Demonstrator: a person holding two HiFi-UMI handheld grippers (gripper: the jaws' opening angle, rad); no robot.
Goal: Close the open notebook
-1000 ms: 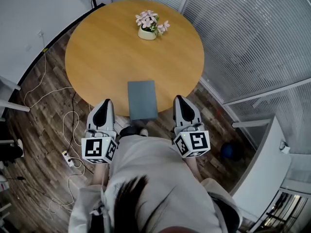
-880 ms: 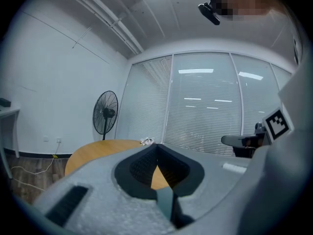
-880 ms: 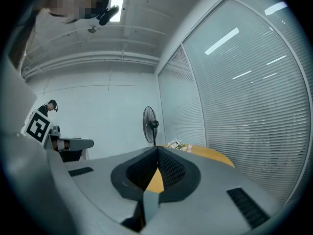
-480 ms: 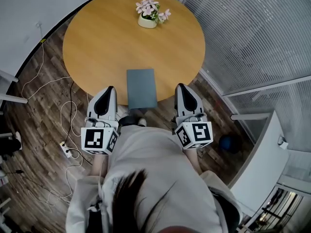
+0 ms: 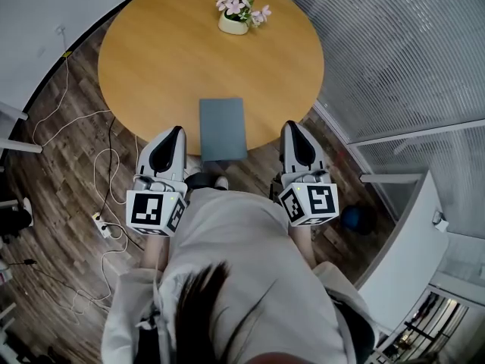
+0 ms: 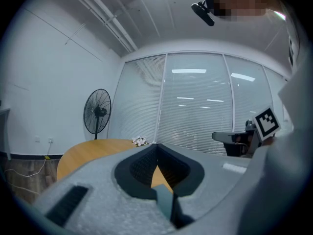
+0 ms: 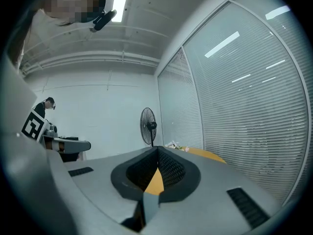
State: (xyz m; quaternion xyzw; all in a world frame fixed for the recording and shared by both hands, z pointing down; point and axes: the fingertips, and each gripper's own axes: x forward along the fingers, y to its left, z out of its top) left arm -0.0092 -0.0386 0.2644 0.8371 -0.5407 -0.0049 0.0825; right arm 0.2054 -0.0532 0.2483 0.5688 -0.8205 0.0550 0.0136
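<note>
**Notebook's shut, both tongs empty**

The grey notebook (image 5: 223,130) lies flat with its cover down at the near edge of the round wooden table (image 5: 167,59), its near end poking a bit over the rim. The left gripper (image 5: 173,139) sits just left of it and the right gripper (image 5: 294,131) just right, neither touching it. Both have their jaws pressed together on nothing. A little pot of pink flowers (image 5: 236,15) sits at the far side, well apart from the notebook.

No readable text — apparently none at all.
</note>
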